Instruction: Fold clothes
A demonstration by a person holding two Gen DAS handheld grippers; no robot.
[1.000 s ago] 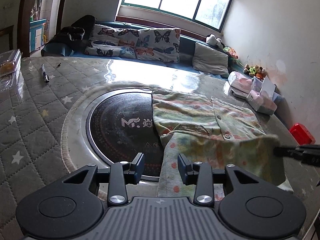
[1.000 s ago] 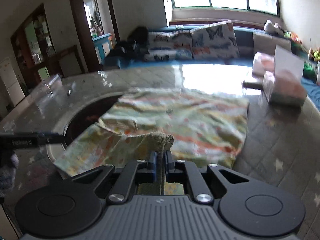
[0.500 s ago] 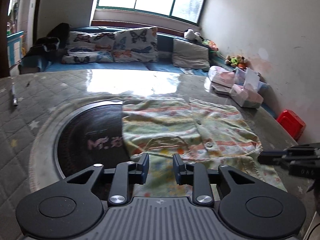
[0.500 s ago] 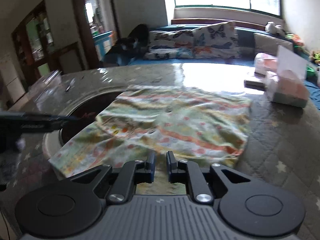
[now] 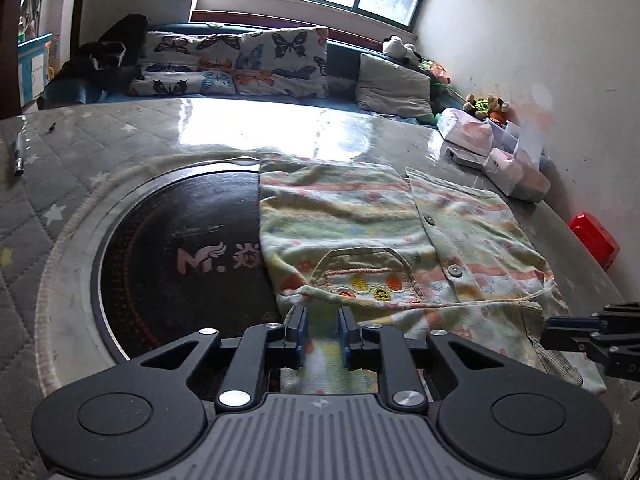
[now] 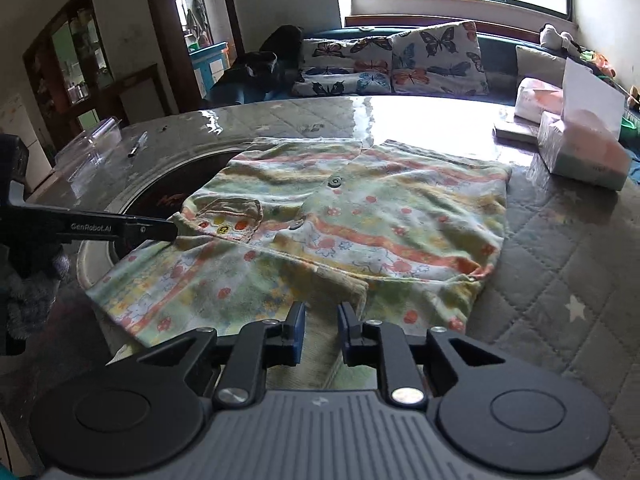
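A small floral buttoned shirt (image 5: 384, 232) lies flat on the table, partly over the dark round hob; it also shows in the right wrist view (image 6: 352, 216). A sleeve is folded across its near edge. My left gripper (image 5: 320, 320) is open, its fingertips at the shirt's near left edge by the pocket (image 5: 360, 272). My right gripper (image 6: 320, 316) is open and empty just above the folded sleeve's cuff (image 6: 352, 284). The right gripper shows at the right edge of the left wrist view (image 5: 580, 332). The left gripper's fingers (image 6: 152, 230) show in the right wrist view.
A dark round hob (image 5: 180, 256) is set in the quilted star-pattern table cover (image 6: 568, 280). Tissue boxes (image 6: 580, 148) stand at the back right. A pen (image 5: 18, 158) and a clear plastic box (image 6: 92, 144) lie at the left. A sofa with butterfly cushions (image 5: 240, 64) is behind.
My right gripper has let go of the sleeve cuff and opened; the sleeve now lies folded across the shirt. My left gripper has moved in to the shirt's near edge.
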